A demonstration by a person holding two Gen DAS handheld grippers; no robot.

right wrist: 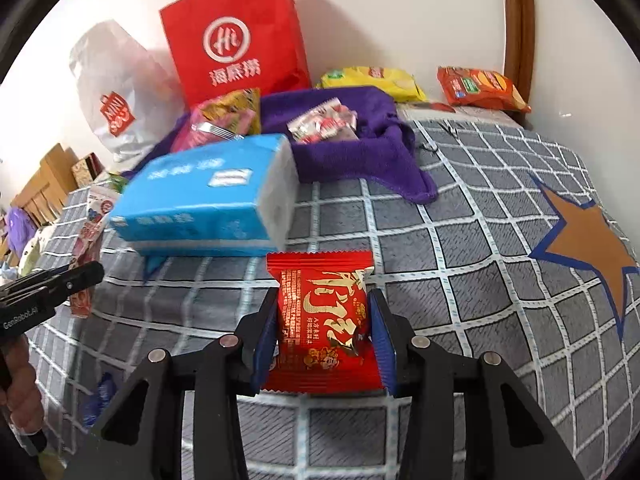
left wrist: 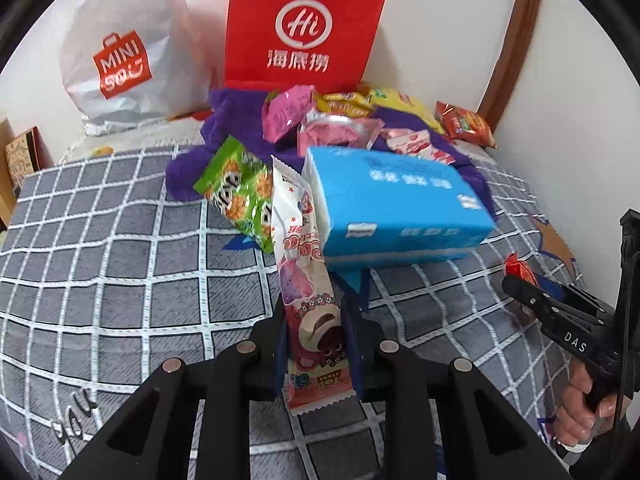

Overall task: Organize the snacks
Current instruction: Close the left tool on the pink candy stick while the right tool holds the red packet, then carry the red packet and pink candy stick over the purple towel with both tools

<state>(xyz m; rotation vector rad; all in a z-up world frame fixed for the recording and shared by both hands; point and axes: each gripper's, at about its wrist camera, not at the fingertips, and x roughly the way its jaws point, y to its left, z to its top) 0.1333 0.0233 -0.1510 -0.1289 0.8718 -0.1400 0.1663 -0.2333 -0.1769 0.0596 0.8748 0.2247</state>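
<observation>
Left gripper (left wrist: 316, 344) clamping tight around a long pink-and-white snack wrapper (left wrist: 308, 280), holding it up over the checked bedspread (left wrist: 120, 260). Right gripper (right wrist: 326, 328) pinching a red snack packet (right wrist: 324, 320) between both fingers, just in front of a blue tissue pack (right wrist: 208, 196). Other snacks lying farther back on a purple towel (right wrist: 360, 152), near a red paper bag (right wrist: 236, 36).

A home bedroom is shown: a checked bedspread (right wrist: 460, 240) is spread below, a wooden headboard (right wrist: 518, 20) at 1 o'clock.
</observation>
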